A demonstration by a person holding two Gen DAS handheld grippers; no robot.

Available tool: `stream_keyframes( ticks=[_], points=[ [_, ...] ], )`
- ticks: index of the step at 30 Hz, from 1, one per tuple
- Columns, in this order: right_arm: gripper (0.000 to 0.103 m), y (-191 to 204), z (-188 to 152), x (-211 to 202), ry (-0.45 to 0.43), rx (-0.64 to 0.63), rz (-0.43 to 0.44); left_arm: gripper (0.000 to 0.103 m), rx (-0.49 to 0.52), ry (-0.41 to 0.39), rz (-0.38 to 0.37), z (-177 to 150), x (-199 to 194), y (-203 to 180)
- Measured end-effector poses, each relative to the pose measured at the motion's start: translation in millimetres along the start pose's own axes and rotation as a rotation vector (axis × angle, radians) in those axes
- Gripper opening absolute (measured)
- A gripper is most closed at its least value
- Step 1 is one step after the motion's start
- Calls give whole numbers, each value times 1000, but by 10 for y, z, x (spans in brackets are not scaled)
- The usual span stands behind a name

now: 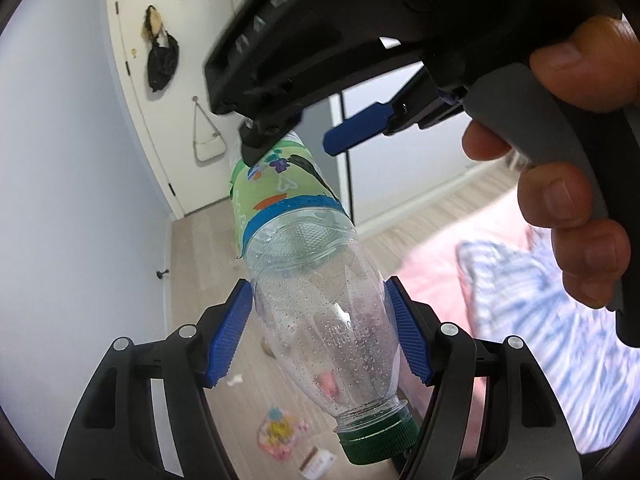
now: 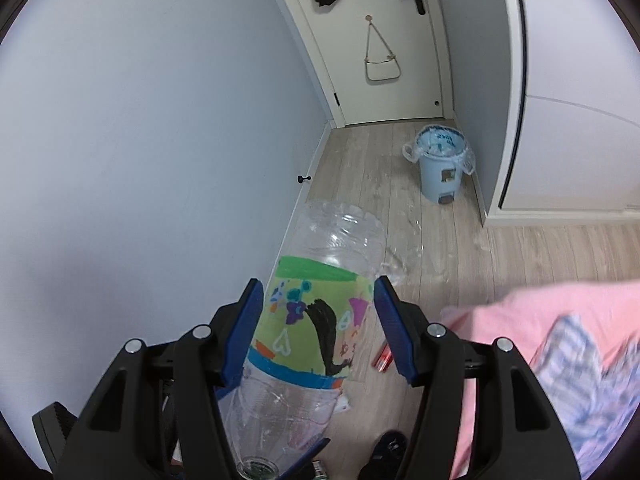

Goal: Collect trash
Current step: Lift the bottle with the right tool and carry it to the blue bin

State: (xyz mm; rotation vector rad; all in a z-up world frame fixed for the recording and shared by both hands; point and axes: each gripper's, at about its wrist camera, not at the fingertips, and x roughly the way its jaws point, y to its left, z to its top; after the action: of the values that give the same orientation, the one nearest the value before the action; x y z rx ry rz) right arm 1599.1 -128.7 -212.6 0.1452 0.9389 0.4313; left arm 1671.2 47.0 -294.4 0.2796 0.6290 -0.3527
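A clear plastic bottle (image 1: pixel 320 312) with a green cap and a painted green label is held in the air. My left gripper (image 1: pixel 320 328) is shut on its clear lower part, near the neck. My right gripper (image 2: pixel 318 328) stands around the labelled part of the bottle (image 2: pixel 308 332); its left pad touches the label and a gap shows at the right pad, so it reads as open. In the left wrist view the right gripper (image 1: pixel 296 136) sits above the bottle's far end. A lined blue trash bin (image 2: pixel 440 164) stands on the floor by the door.
A white door (image 2: pixel 384 60) with hanging bags is at the far end. Wrappers (image 1: pixel 280 436) and a red item (image 2: pixel 382 358) lie on the wooden floor. A bed with pink cover (image 2: pixel 540 320) and striped cloth is at right. A wall runs along the left.
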Motion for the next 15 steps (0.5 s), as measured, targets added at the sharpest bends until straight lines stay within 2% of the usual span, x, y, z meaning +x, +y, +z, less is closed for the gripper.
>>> stream_keyframes(
  ticks=[8,15],
  points=[
    [56,-205,688,217,1,14,10,65,24,-43,9,683,454,284],
    [56,-188,1233,570,16,40,5,65,25,-67,10,978,847,655]
  ],
)
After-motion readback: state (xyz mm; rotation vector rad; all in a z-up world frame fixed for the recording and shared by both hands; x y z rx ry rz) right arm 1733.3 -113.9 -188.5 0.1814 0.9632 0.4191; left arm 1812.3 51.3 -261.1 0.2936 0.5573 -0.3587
